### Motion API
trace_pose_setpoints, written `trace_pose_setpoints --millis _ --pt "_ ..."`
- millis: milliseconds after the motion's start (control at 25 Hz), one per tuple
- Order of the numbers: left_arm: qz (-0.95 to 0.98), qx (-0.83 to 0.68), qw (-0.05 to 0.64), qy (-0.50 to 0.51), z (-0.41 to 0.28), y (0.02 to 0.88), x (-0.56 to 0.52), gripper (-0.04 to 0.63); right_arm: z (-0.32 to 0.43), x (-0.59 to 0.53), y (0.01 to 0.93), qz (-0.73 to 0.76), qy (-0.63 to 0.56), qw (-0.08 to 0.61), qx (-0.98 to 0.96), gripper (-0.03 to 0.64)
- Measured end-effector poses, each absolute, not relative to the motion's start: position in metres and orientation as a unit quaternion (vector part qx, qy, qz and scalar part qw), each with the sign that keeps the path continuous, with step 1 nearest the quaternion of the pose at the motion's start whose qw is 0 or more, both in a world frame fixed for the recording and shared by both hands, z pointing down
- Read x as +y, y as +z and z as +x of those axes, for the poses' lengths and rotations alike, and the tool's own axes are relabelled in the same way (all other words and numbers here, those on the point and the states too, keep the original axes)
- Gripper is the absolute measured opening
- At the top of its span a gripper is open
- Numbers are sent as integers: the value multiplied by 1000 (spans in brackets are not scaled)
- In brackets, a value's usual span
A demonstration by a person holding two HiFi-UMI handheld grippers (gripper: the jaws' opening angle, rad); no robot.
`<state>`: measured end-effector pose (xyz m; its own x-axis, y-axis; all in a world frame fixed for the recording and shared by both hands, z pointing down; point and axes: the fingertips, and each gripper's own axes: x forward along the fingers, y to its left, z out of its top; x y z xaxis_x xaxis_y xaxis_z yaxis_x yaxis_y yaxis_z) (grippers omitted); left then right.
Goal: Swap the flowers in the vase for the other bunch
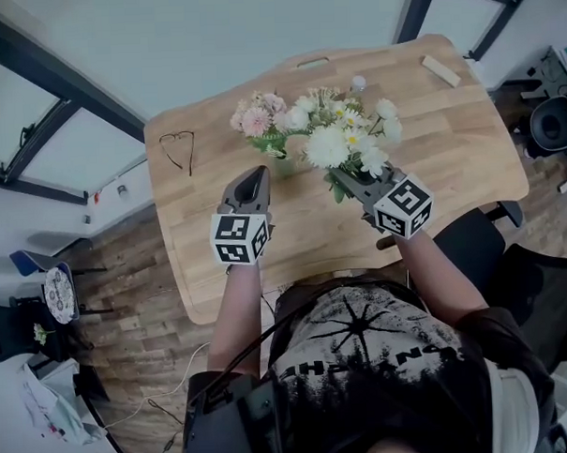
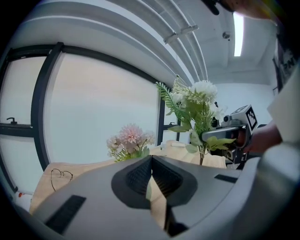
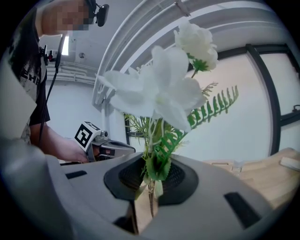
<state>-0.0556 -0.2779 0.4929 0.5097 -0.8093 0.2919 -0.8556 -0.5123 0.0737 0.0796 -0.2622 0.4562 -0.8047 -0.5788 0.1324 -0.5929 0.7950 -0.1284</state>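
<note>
Over the wooden table (image 1: 449, 157) my right gripper (image 3: 150, 187) has its jaws pinched on the stems of the white bunch (image 3: 159, 93), holding it upright with the blooms and a fern frond above the jaws. My left gripper (image 2: 151, 173) is beside it, jaws pressed together with nothing between them, its tips pointing toward the pink bunch (image 2: 129, 140). That bunch stands on the table just beyond the left gripper, close to the white blooms; its base is hidden from me, so I cannot make out the vase. A pair of glasses (image 1: 178, 148) lies near the table's left edge, and a small wooden block (image 1: 441, 70) at the far right corner.
</note>
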Motion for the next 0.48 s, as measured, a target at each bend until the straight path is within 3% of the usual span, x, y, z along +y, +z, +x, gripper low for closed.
trace_pose_setpoints --millis 480 --pt "874 -468 54 123 -70 463 -312 30 73 -273 443 352 83 23 -932 60"
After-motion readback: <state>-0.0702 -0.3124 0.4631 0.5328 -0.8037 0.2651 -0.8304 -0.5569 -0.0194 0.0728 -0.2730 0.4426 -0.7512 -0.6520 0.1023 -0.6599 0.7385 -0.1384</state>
